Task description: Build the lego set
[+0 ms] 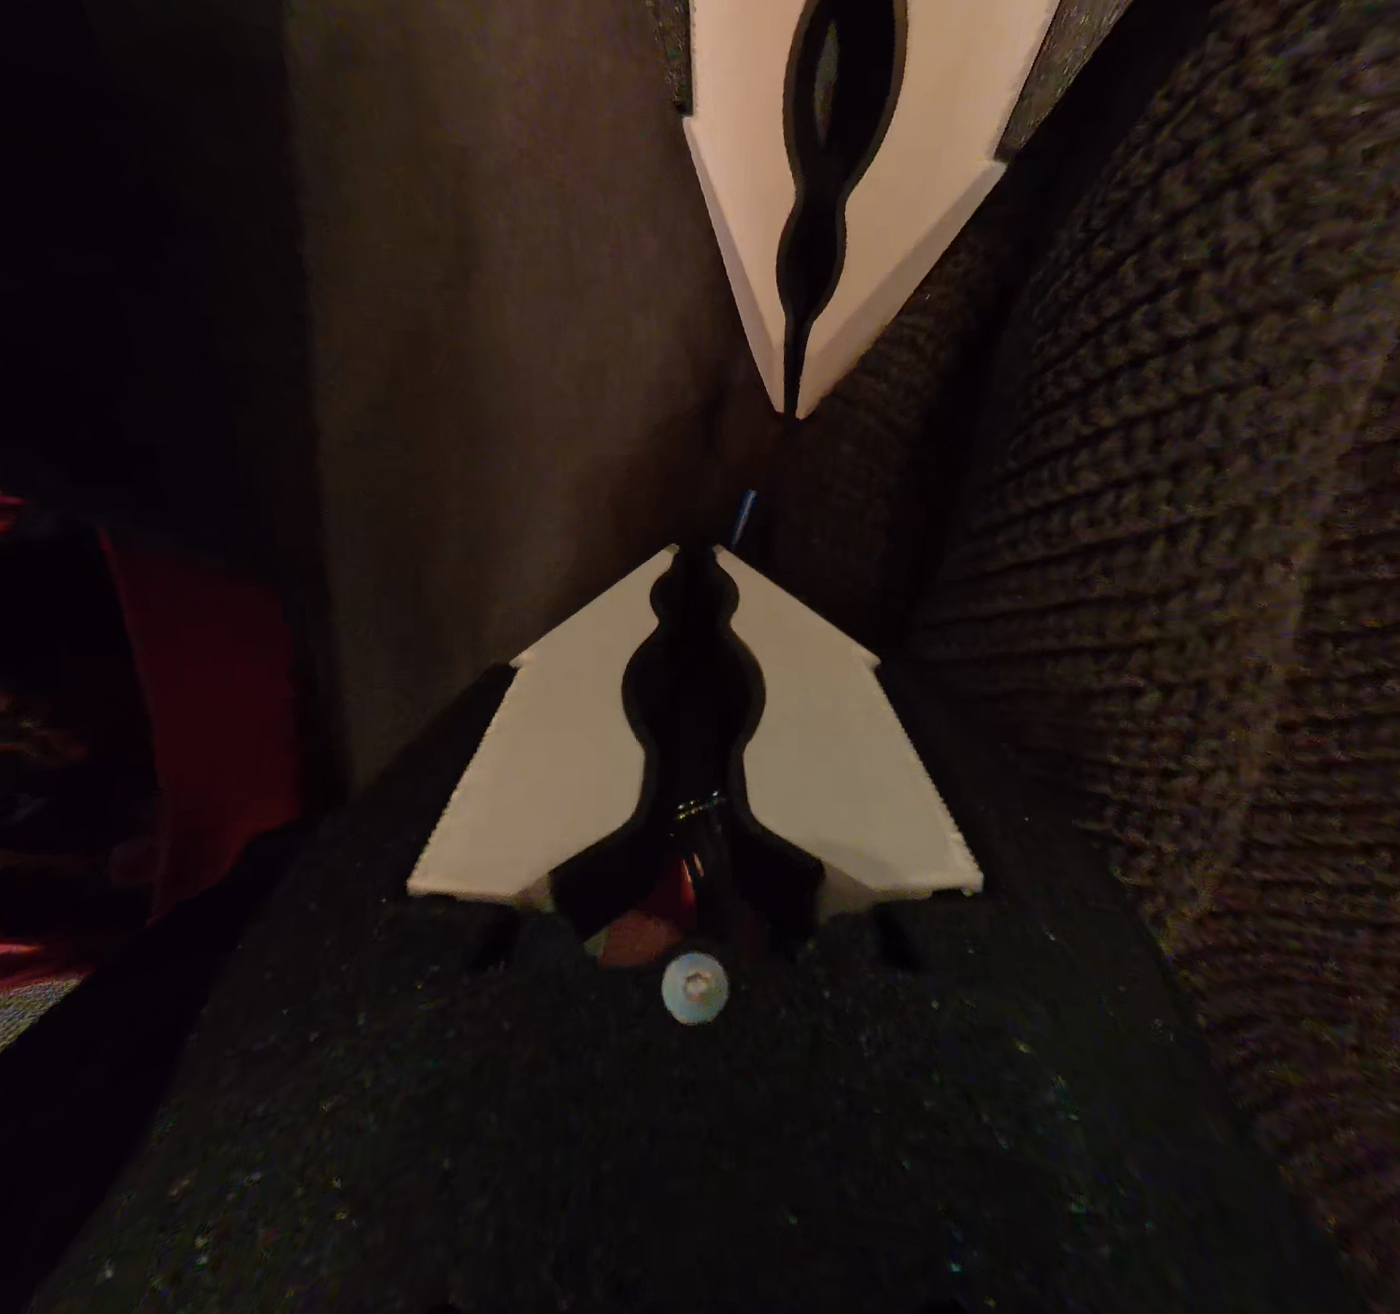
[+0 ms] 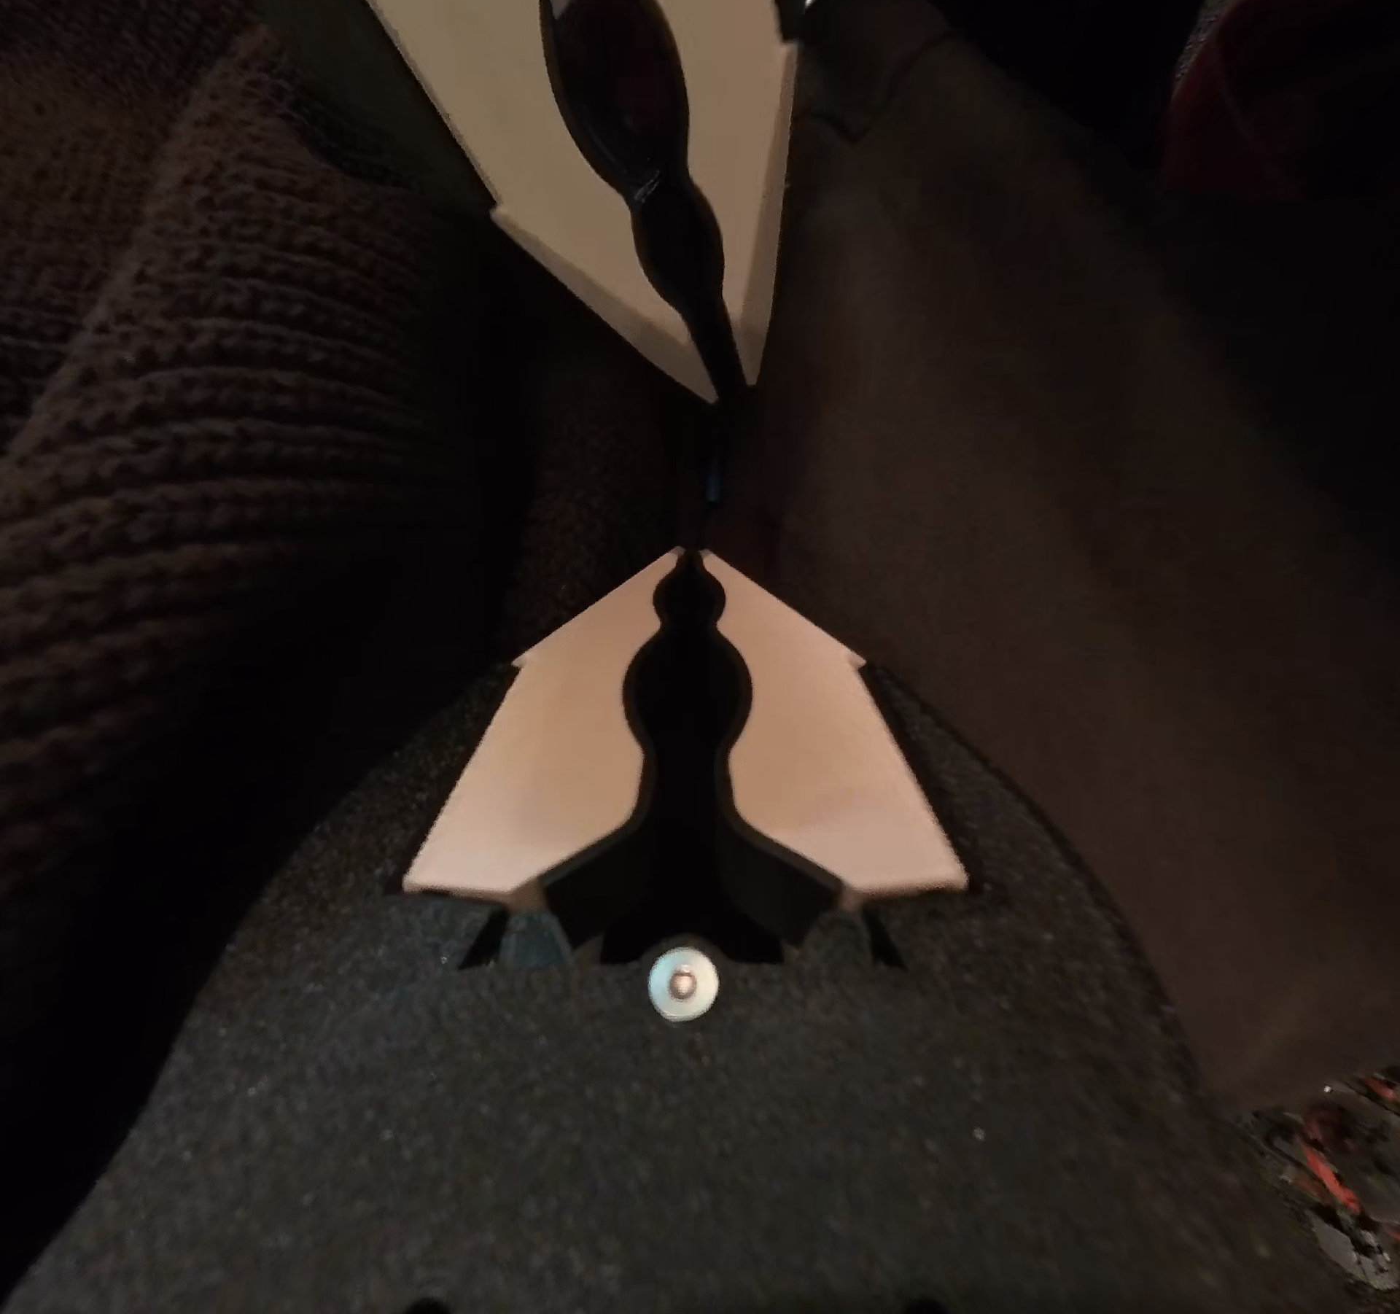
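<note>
A dark brown knit fabric [image 1: 1136, 520] fills the right of the left wrist view. My left gripper [image 1: 741, 482] has its jaws drawn to a narrow gap on the fold where this knit meets a smooth brown cloth [image 1: 492, 293]. A small blue bit [image 1: 746, 516] shows in the gap. In the right wrist view the same knit fabric [image 2: 227, 444] lies on the left and the smooth brown cloth [image 2: 985, 444] on the right. My right gripper [image 2: 710, 473] pinches their fold in the same way, with a small blue bit [image 2: 712, 486] between the tips.
A red cloth [image 1: 204, 709] lies in shadow at the left of the left wrist view, and a red thing [image 2: 1288, 65] shows at the top right of the right wrist view. A patterned floor patch [image 2: 1333, 1156] shows at the lower right. The scene is dim.
</note>
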